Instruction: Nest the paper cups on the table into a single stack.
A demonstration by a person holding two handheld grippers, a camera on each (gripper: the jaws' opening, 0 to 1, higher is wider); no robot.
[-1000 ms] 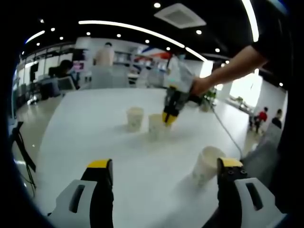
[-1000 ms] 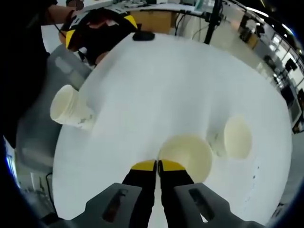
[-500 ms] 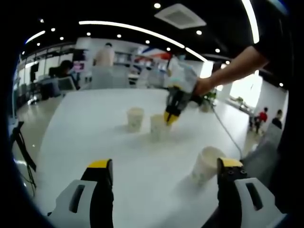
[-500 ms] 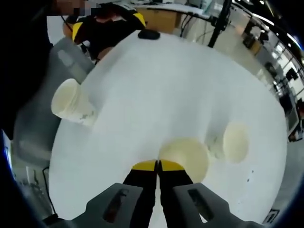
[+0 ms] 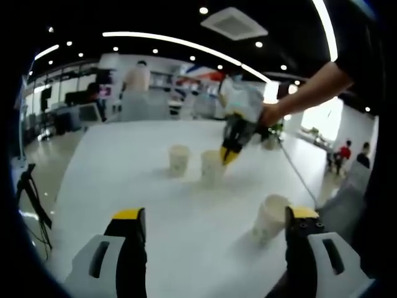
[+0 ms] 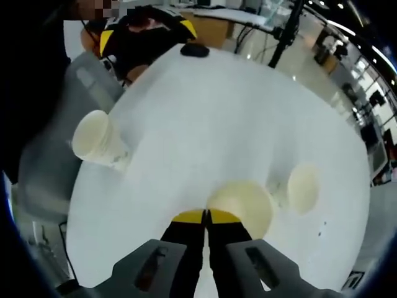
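Now R tongs (image 6: 205, 215) pinching middle cup (image 6: 240, 205) rim, L tongs (image 5: 211, 217) apart, near cup (image 5: 269, 218) beside

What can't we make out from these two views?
- Right gripper view: whether the right tongs pinch the rim of the middle cup; the closed tips cover the contact spot.
- Left gripper view: whether that cup is off the table; small and blurred.
- Left gripper view: base of the near cup, hidden behind the left tongs.
- Right gripper view: inside of the far cup; washed out.
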